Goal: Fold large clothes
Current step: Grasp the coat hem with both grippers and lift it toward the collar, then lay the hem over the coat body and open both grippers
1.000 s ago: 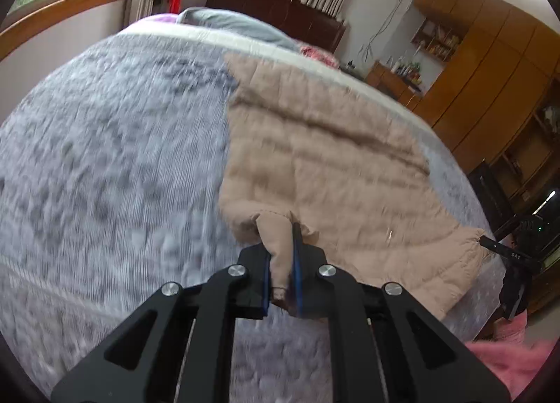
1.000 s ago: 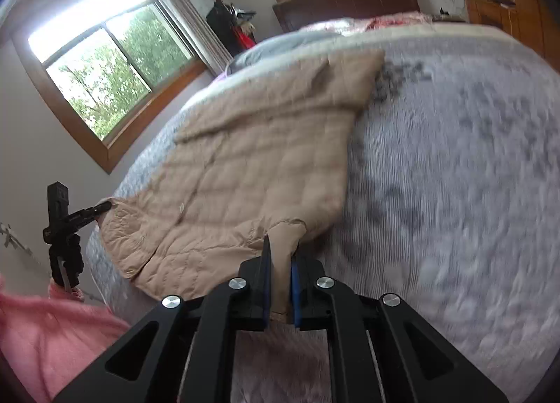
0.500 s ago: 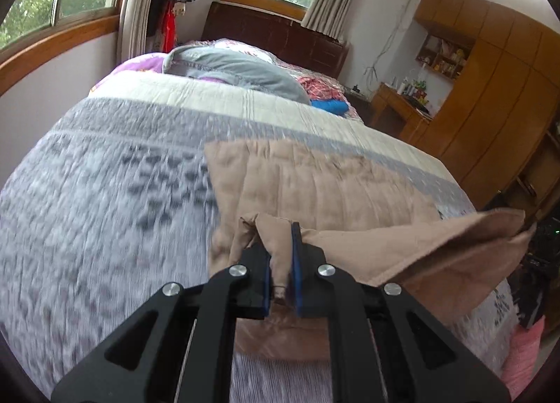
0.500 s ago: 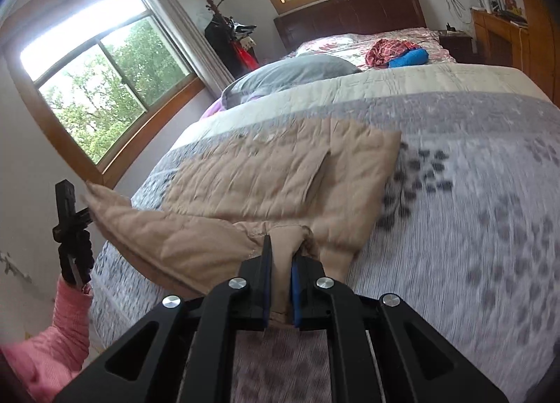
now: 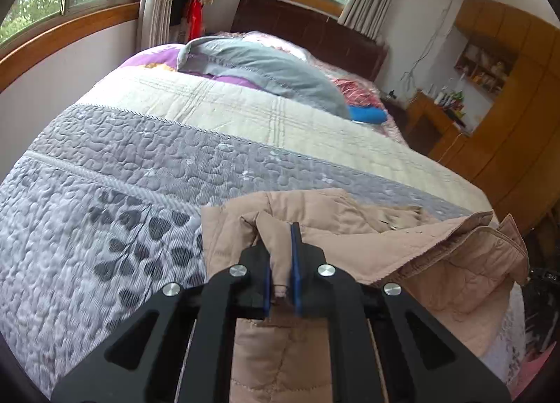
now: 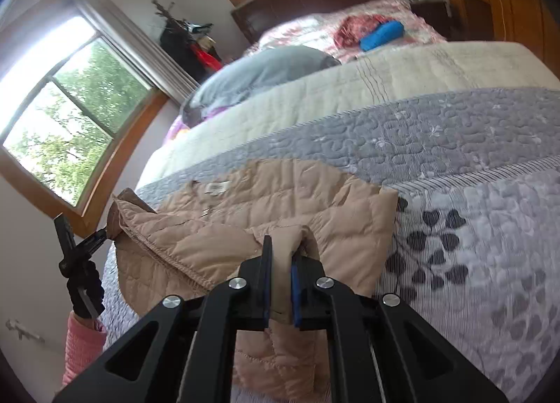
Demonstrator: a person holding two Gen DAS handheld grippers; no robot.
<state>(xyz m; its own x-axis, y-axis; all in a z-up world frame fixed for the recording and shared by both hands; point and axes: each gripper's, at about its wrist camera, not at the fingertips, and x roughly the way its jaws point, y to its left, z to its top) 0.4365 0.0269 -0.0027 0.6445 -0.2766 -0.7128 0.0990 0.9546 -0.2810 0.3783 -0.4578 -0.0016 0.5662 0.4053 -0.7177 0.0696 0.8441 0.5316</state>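
Both my tongs are clenched on the tan quilted puffer jacket (image 5: pixel 437 263) — left gripper (image 5: pixel 281 263) and right gripper (image 6: pixel 280 273) each pinch a lifted corner. The jacket's bulk lies ahead on the grey quilted bedspread (image 5: pixel 105 228) — long axis running between my hands.

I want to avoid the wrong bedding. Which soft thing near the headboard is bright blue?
The small rolled bundle, lying beside the red patterned cloth. The big pillow is grey and nearer the window side.
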